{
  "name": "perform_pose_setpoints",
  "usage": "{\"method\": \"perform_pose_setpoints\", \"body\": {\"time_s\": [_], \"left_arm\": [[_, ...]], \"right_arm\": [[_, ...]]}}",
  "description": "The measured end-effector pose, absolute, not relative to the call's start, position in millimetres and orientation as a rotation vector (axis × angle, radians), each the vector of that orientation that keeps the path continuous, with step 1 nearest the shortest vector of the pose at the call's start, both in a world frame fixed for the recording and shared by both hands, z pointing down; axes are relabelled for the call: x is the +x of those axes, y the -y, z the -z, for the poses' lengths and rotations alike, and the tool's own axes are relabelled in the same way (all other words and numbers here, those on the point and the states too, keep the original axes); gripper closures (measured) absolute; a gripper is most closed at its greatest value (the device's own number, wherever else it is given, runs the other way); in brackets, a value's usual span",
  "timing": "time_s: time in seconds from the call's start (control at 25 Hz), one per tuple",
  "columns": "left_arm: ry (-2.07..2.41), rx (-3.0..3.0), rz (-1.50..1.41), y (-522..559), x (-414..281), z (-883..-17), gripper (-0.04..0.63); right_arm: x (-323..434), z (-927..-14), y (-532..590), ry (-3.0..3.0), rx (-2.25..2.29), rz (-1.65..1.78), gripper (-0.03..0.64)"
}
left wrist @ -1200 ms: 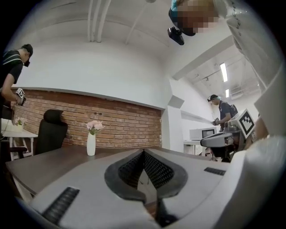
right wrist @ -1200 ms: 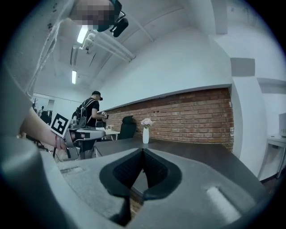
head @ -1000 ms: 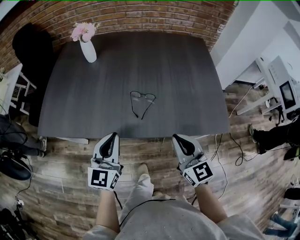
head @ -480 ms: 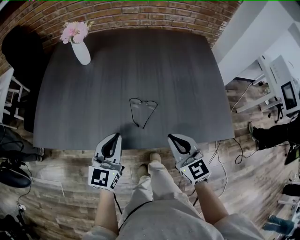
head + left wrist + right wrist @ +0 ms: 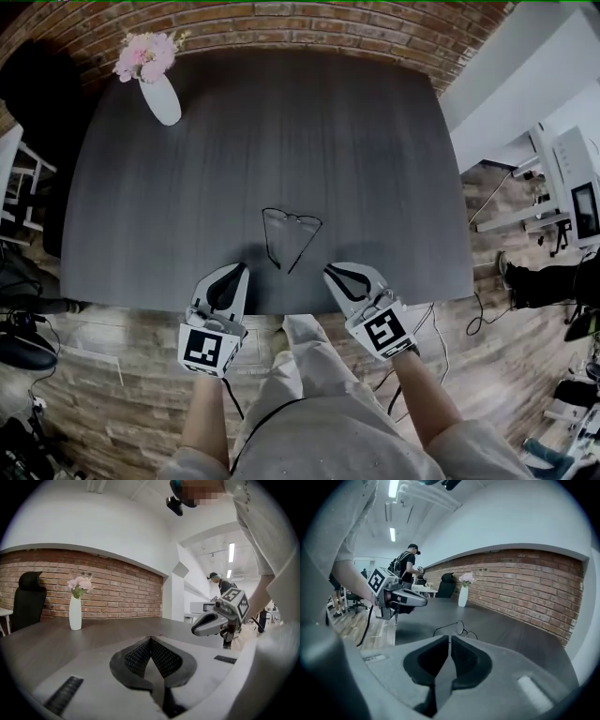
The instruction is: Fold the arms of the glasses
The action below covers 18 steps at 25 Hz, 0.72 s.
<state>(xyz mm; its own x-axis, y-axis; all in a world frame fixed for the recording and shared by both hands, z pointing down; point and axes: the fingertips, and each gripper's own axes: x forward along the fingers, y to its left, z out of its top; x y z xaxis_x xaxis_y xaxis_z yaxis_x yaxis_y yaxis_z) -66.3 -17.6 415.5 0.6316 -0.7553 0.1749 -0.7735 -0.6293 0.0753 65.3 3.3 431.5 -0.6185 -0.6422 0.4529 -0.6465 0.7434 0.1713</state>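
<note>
Left tongs [image 5: 241,270] and right tongs [image 5: 328,270] both pressed together, empty (glasses [image 5: 291,234] just beyond, arms unfolded) over table [image 5: 394,169] edge.

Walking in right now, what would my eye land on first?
A pair of thin wire glasses lies alone near the front edge of the dark table, arms unfolded. Just short of it, the left tool and right tool hover at that edge, both shut and empty. A white vase of pink flowers stands at the far left corner.
</note>
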Motion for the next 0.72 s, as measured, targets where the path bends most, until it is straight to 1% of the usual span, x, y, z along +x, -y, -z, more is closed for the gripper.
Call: {"method": "perform_pose_setpoints", "body": {"time_s": [0.12, 0.36, 0.48, 0.52, 0.56, 0.6, 0.72], "left_arm": [[1.264, 2.728, -0.317, 27.3, -64.4, -433.0, 0.597], [1.242, 2.737, -0.489, 48.0, -59.1, -458.9, 0.597], [1.237, 2.732, -0.519, 57.0, -58.6, -465.2, 0.597], [1.232, 2.730, -0.518, 60.0, -58.5, -466.0, 0.597], [1.225, 2.727, -0.516, 62.8, -58.6, -466.8, 0.597], [1.221, 2.722, -0.513, 65.6, -58.7, -467.6, 0.597], [1.217, 2.707, -0.511, 72.0, -58.8, -469.7, 0.597]], "right_arm": [[62.7, -444.9, 10.3, 2.449, 0.921, 0.008, 0.612], [61.8, -473.3, 29.2, 2.381, 0.832, -0.024, 0.614], [58.9, -474.2, 34.4, 2.375, 0.802, -0.003, 0.614], [56.6, -472.4, 35.3, 2.360, 0.772, 0.037, 0.600], [54.3, -471.2, 36.0, 2.335, 0.732, 0.089, 0.563], [52.7, -472.1, 36.8, 2.305, 0.685, 0.150, 0.545], [50.4, -482.5, 40.0, 2.222, 0.551, 0.308, 0.545]]}}
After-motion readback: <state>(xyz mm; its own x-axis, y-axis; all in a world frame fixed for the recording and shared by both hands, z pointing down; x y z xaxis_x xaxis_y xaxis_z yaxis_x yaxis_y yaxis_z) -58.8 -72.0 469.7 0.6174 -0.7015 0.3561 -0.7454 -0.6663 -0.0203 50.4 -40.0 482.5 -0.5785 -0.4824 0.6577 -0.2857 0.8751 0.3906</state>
